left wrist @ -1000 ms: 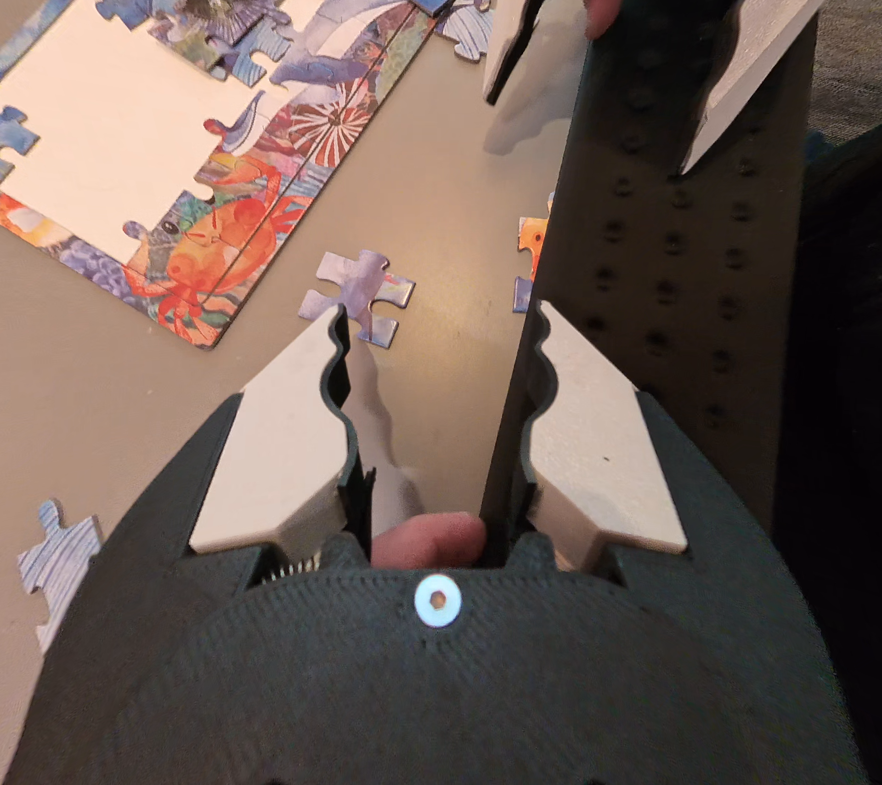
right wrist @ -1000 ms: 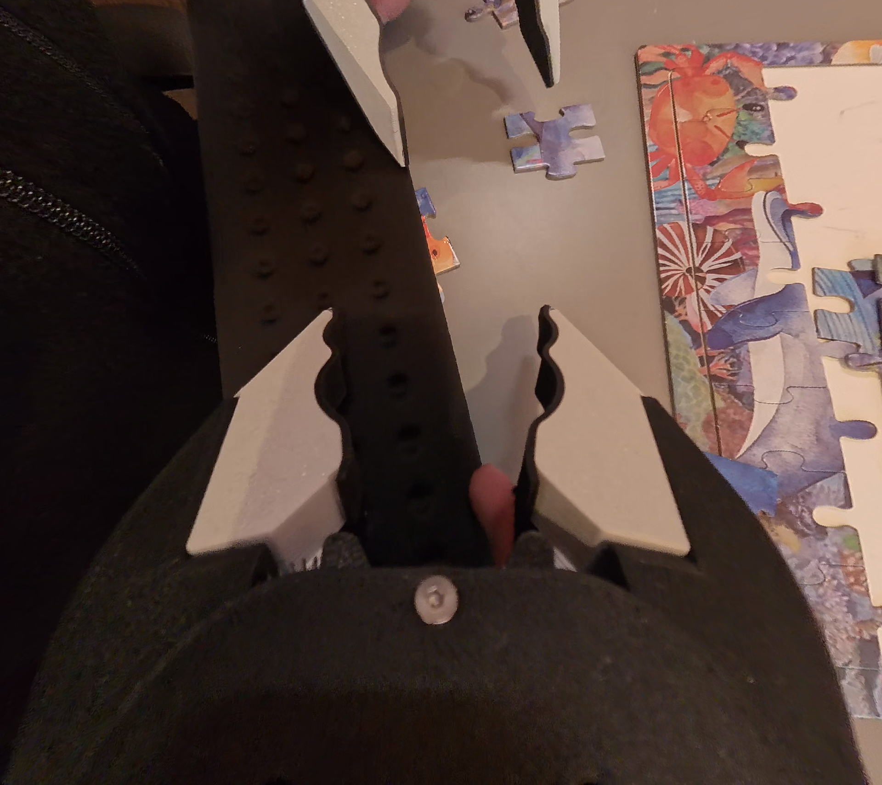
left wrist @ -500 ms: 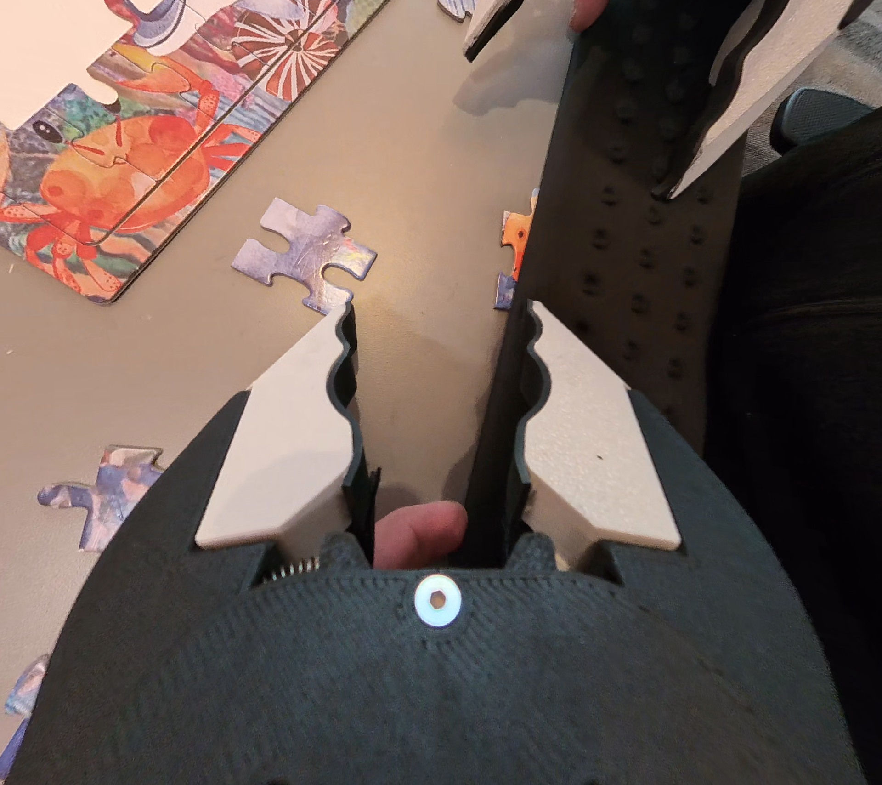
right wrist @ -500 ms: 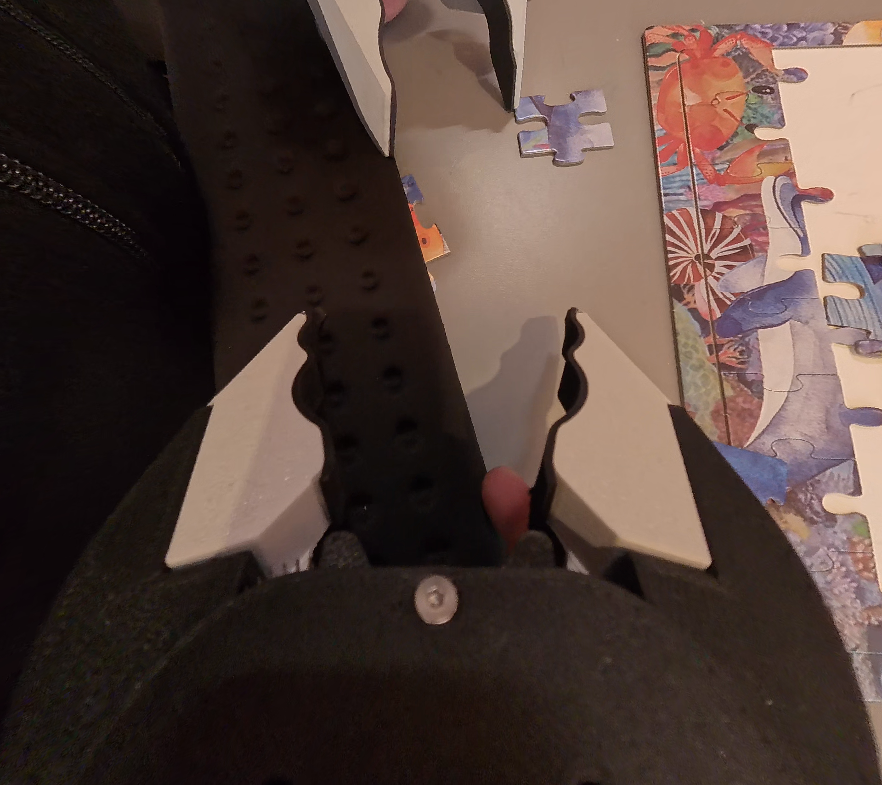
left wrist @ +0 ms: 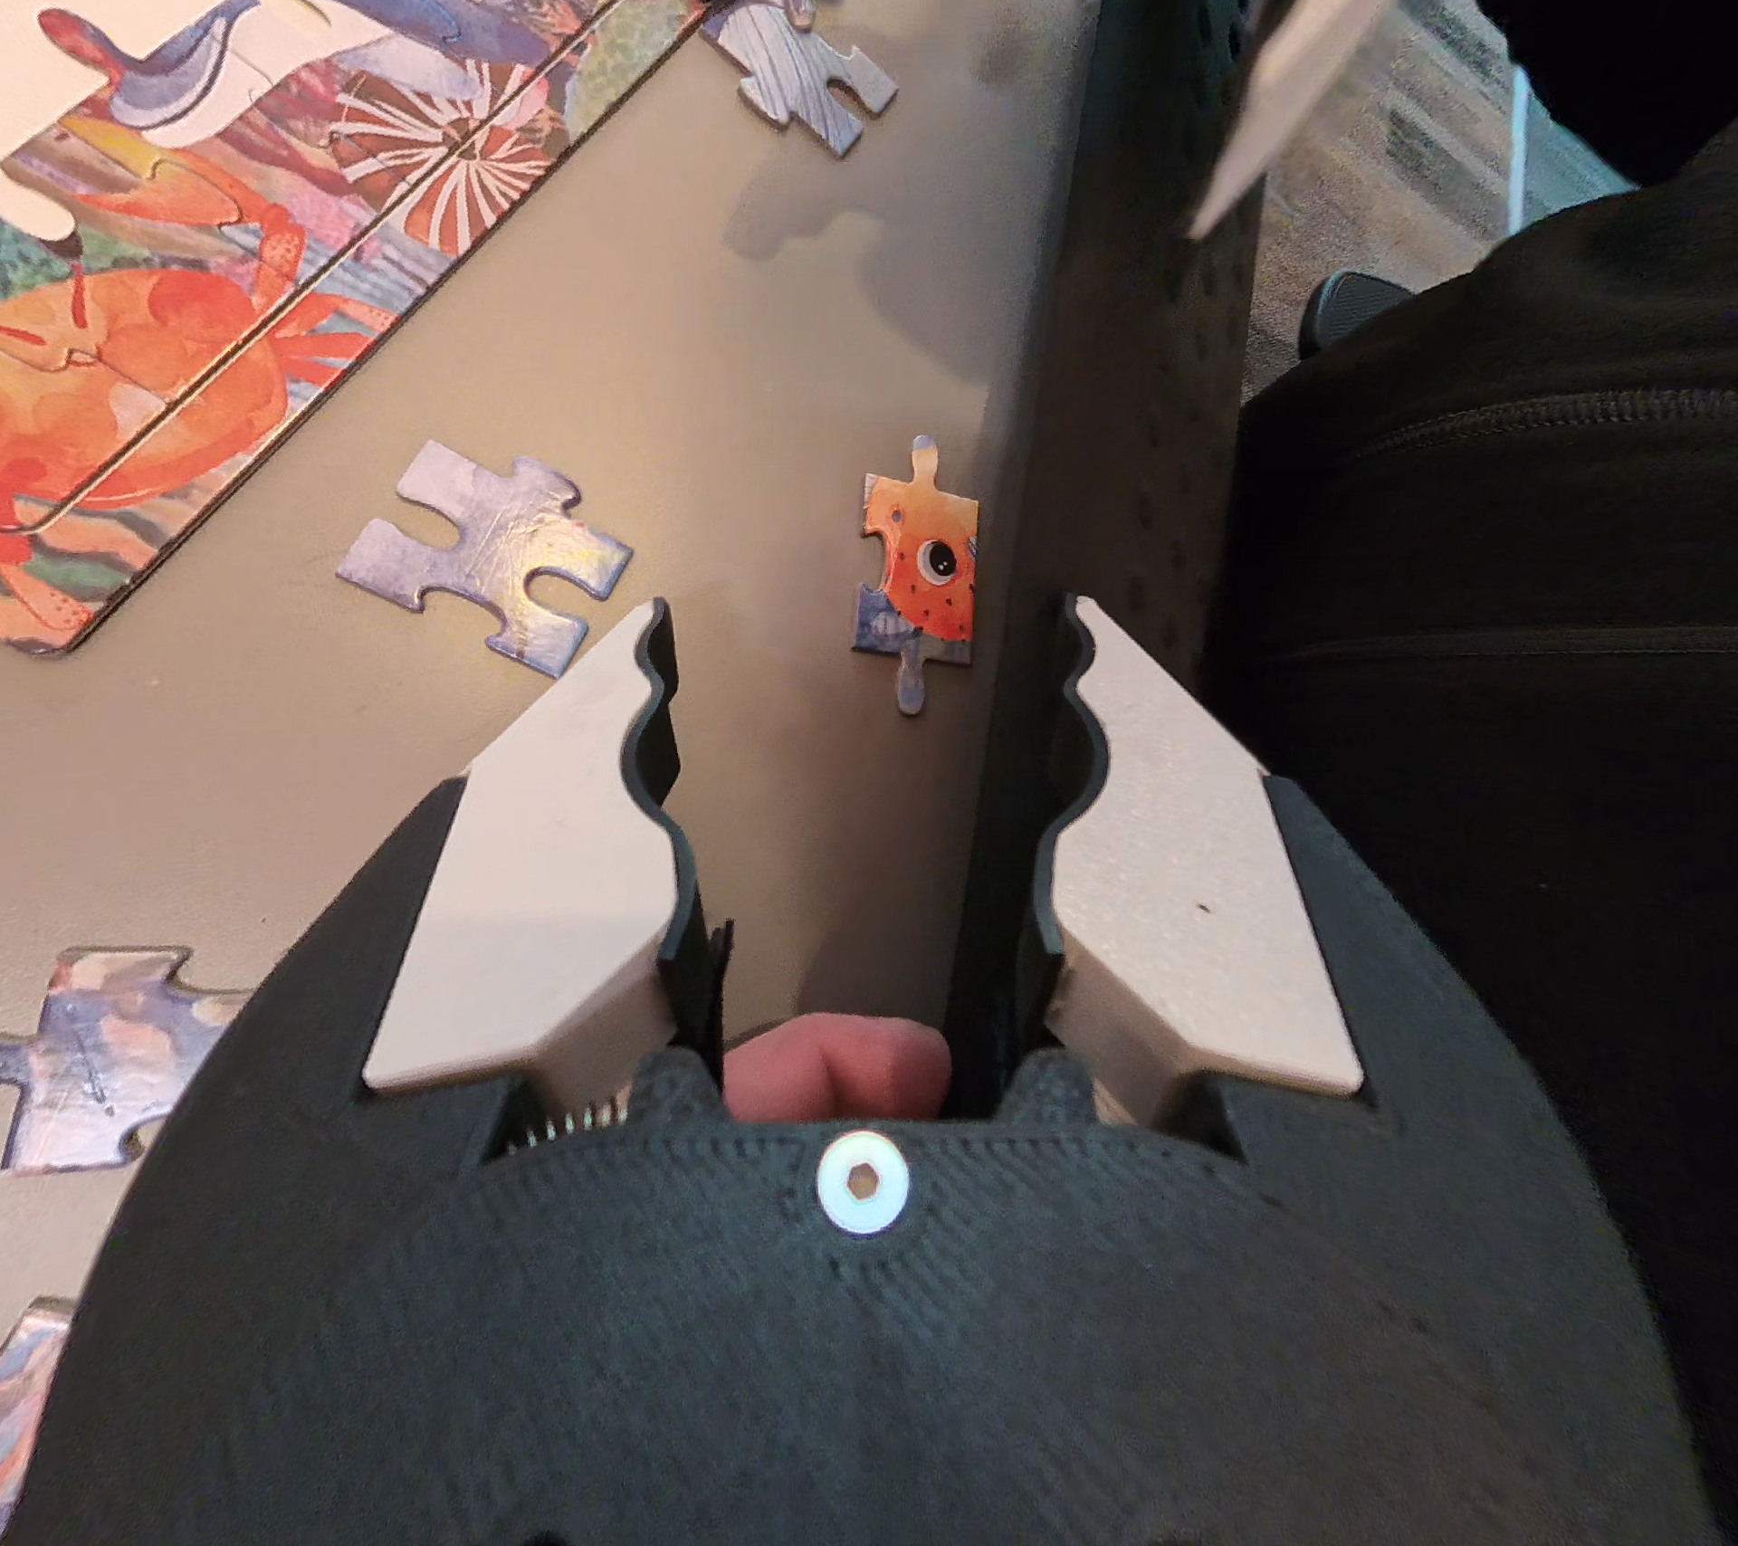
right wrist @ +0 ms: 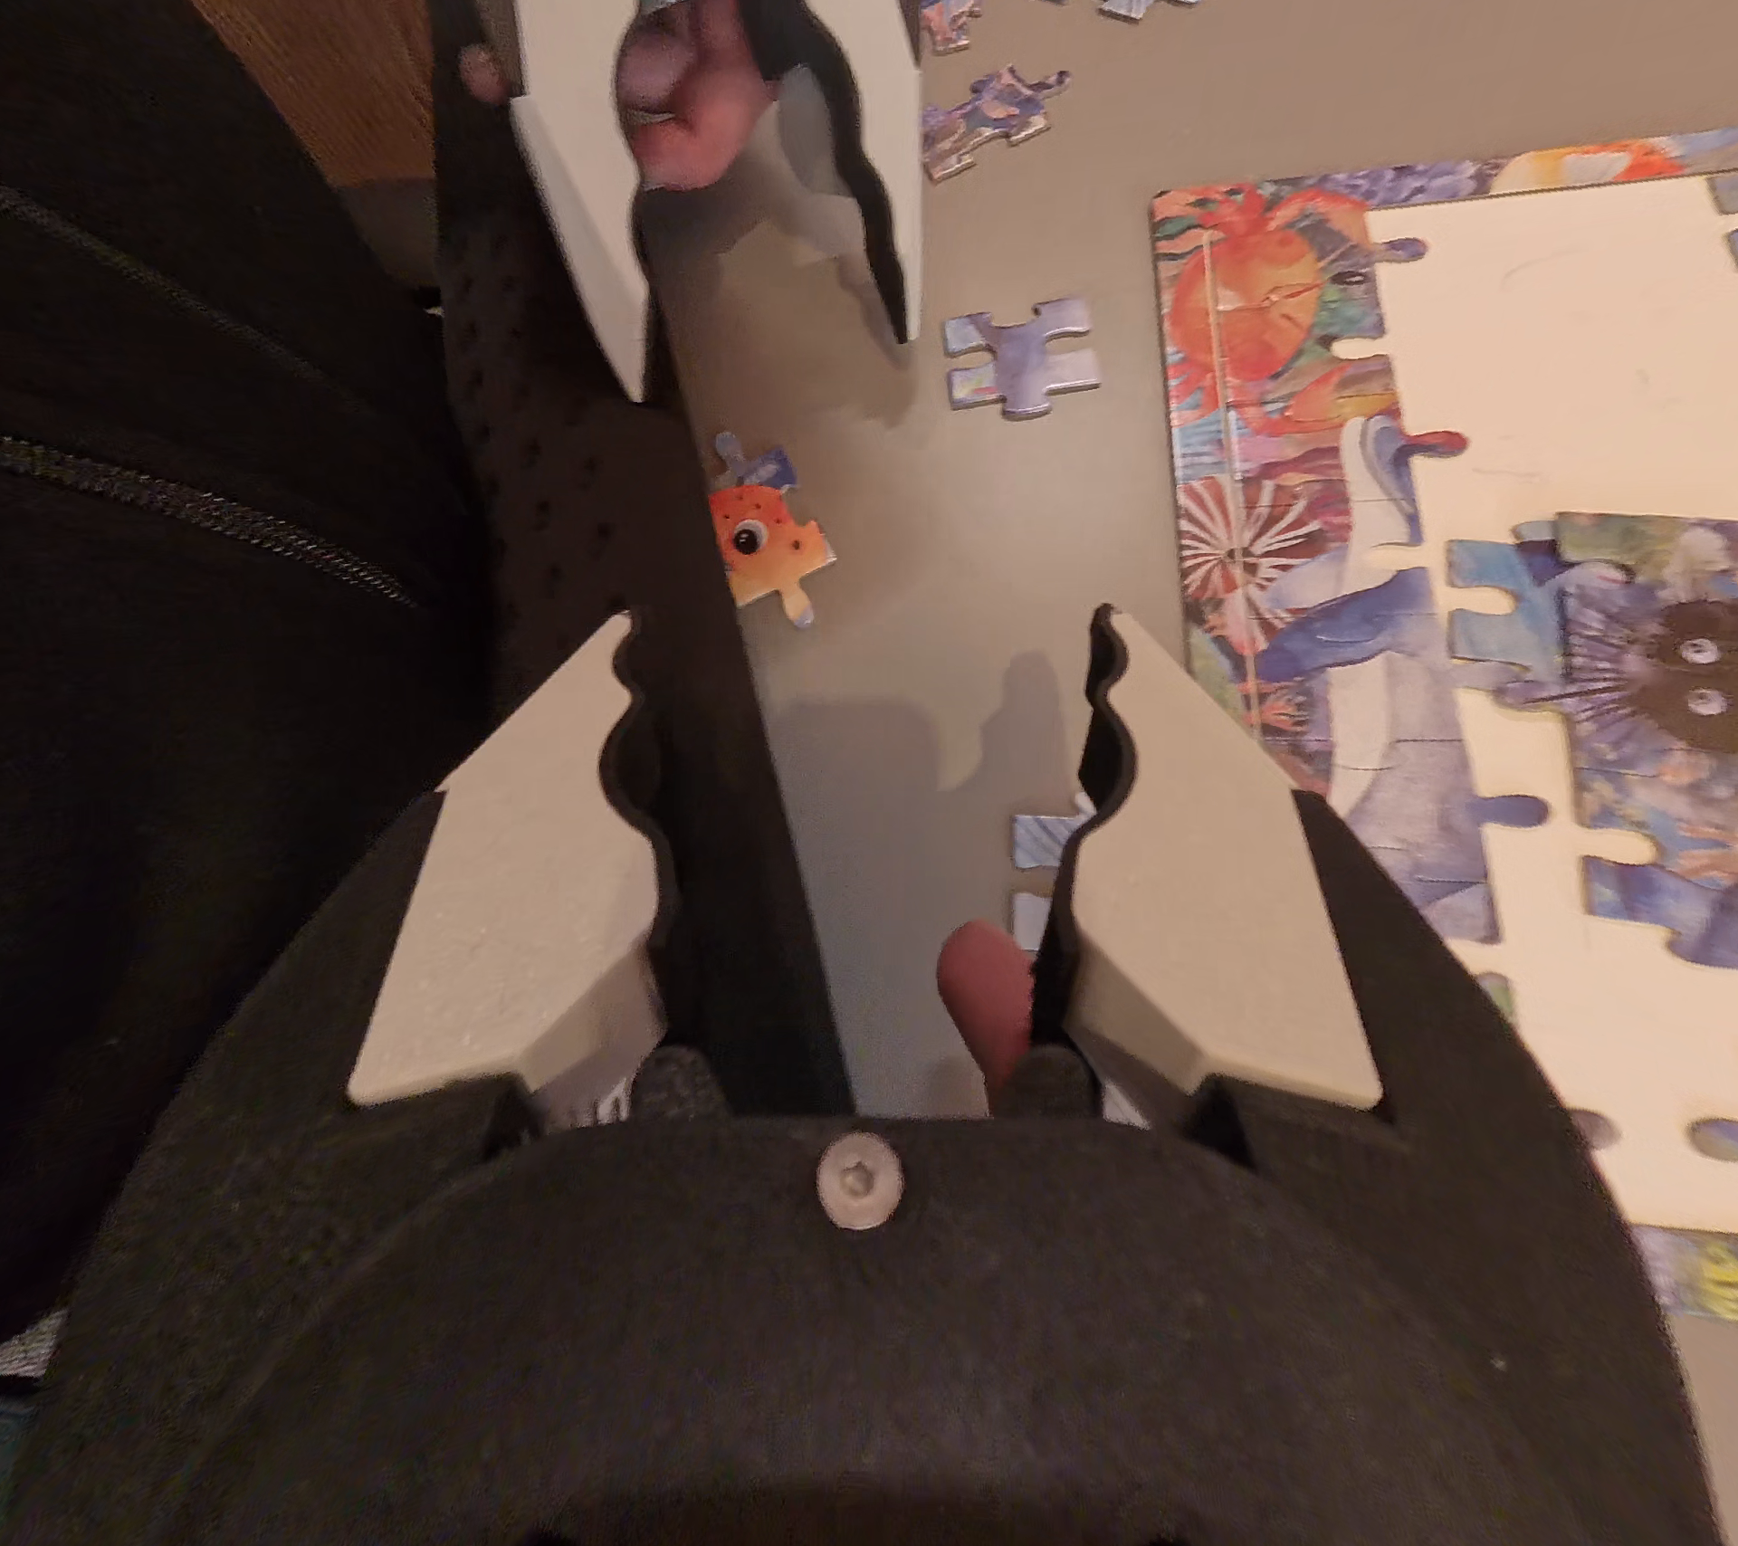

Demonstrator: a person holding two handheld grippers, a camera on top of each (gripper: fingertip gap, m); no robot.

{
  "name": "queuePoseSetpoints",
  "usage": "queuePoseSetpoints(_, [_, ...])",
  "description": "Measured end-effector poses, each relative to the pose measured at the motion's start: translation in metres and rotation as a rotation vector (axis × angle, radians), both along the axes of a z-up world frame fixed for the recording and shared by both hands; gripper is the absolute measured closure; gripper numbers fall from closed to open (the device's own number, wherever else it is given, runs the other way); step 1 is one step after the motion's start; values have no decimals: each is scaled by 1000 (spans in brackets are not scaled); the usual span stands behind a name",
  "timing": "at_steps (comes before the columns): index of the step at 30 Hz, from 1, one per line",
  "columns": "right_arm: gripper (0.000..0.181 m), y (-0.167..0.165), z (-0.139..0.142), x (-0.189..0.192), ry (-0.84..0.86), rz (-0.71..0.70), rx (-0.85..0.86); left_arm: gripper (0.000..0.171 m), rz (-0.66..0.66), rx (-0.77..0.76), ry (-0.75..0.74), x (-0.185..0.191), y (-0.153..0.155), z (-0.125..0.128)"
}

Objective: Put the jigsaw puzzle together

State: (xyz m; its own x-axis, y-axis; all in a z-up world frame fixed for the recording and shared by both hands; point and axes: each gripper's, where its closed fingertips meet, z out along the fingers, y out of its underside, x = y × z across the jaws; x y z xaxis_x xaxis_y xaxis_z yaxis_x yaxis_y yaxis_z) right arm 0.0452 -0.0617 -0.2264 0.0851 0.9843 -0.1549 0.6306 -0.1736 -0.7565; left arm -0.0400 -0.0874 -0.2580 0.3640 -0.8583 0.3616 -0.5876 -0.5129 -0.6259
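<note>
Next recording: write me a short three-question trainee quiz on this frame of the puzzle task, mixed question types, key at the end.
1. True or false: the left gripper is shut on a puzzle piece.
2. Which loose piece lies closest to the table's dark edge strip? A) orange fish piece B) blue-purple piece C) striped blue piece
3. Fill in: the corner of the puzzle frame nearest the blue-purple piece shows an orange ____.

Key
1. False; both it and the right gripper are open and empty.
2. A
3. crab
</note>
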Motion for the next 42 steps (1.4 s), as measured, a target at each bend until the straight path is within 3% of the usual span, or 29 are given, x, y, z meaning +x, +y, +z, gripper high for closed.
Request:
queuePoseSetpoints(4, [104,13,-4,-10,-47,44,35,68,-77,-77,-38,14,-36,4])
queuePoseSetpoints(7, [105,6,-18,-24,-97,121,48,55,-38,19,-1,11,-31,-4])
queuePoseSetpoints(12, [121,-13,-20,-37,-93,199,69,63,-62,141,-4,11,-33,5])
queuePoseSetpoints(18, [125,-35,-45,-44,-220,322,107,71,-40,200,-23,6,-32,14])
queuePoseSetpoints(22, [127,-36,-61,-46,-261,333,158,73,-35,266,-5,0,-31,19])
queuePoseSetpoints(26, [150,-34,-60,-45,-253,319,158,75,-21,266,-7,-4,-28,19])
queuePoseSetpoints(29, [150,-33,-60,-46,-248,313,159,77,-4,280,-24,-5,-23,23])
queuePoseSetpoints(36, [151,-3,-38,-47,-184,201,146,78,86,367,-56,-22,16,41])
queuePoseSetpoints(42, [151,89,-12,-47,-145,-106,113,78,128,465,-9,-36,71,43])
